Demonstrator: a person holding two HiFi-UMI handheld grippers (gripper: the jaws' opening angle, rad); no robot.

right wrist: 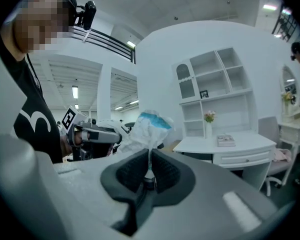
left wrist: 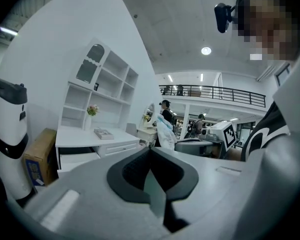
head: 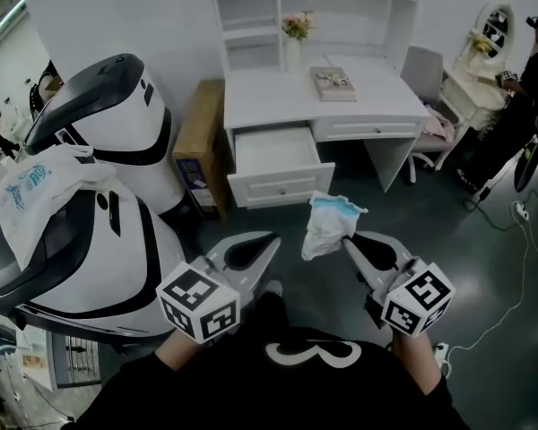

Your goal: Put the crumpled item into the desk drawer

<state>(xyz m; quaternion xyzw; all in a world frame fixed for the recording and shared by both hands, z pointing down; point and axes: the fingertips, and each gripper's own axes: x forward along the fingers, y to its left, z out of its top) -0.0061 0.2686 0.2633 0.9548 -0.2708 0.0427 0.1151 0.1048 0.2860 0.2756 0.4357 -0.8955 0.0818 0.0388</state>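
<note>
1. The crumpled item, white with a bit of blue, is pinched tight by the right gripper and held up in the air.
2. The left gripper is seen near it, with its jaws pressed together and nothing between them.
3. The desk drawer is pulled open, well apart from the item.

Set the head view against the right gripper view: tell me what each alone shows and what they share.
Head view only: the desk drawer with its open inside, and the marker cube on the right gripper. Right gripper view only: that gripper seen along its jaws, closed on an edge of the crumpled item, plus the balcony railing. Both: the crumpled item, the white desk, the flowers, the book and the left gripper.
</note>
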